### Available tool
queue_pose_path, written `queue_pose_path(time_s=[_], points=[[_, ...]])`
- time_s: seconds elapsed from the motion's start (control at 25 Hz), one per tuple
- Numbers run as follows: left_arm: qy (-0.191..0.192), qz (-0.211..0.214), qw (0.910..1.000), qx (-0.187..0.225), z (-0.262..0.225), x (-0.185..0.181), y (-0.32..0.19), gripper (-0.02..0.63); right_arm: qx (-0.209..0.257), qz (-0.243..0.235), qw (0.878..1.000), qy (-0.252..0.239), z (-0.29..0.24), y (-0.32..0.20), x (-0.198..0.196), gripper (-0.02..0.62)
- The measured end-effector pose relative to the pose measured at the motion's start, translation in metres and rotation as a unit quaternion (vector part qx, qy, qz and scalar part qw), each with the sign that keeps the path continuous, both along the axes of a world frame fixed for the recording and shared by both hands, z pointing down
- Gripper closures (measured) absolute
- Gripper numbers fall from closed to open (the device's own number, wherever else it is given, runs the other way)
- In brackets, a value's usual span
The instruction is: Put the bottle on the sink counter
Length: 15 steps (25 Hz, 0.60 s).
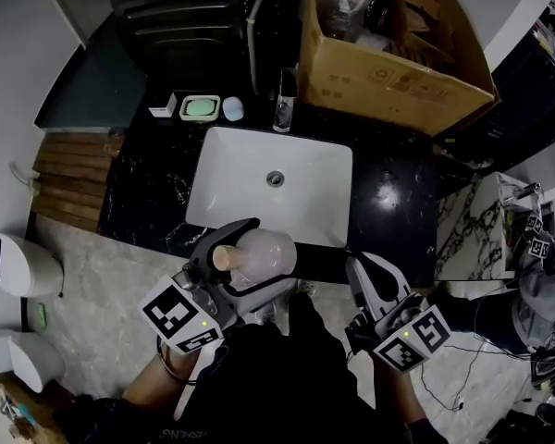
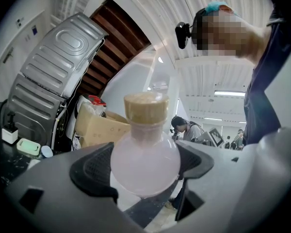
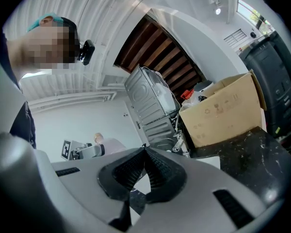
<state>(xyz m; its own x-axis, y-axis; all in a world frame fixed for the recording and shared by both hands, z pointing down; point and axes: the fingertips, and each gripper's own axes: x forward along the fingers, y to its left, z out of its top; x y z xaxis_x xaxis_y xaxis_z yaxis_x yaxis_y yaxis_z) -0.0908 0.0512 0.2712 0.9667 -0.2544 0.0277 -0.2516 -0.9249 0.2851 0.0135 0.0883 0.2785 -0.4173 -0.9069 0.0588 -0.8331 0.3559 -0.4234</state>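
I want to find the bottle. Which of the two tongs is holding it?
The left tongs: their jaws squeeze the round, pale pink bottle with the tan cap. The right tongs are shut with nothing between them.

The right gripper [image 3: 144, 152] had its jaws pressed together, nothing between them. Beyond, a cardboard box [image 3: 223, 113] stood on the black counter [image 3: 247, 154]; the bottle [image 3: 111, 144] showed small at left.
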Motion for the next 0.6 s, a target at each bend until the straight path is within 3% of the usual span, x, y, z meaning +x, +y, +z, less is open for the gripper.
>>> queue_pose_path(time_s=[0.6], points=[[-0.020, -0.042, 0.9988, -0.016, 0.019, 0.084, -0.104, 0.215, -0.029, -0.042, 0.999, -0.009, 0.019, -0.095, 0.075, 0.569]])
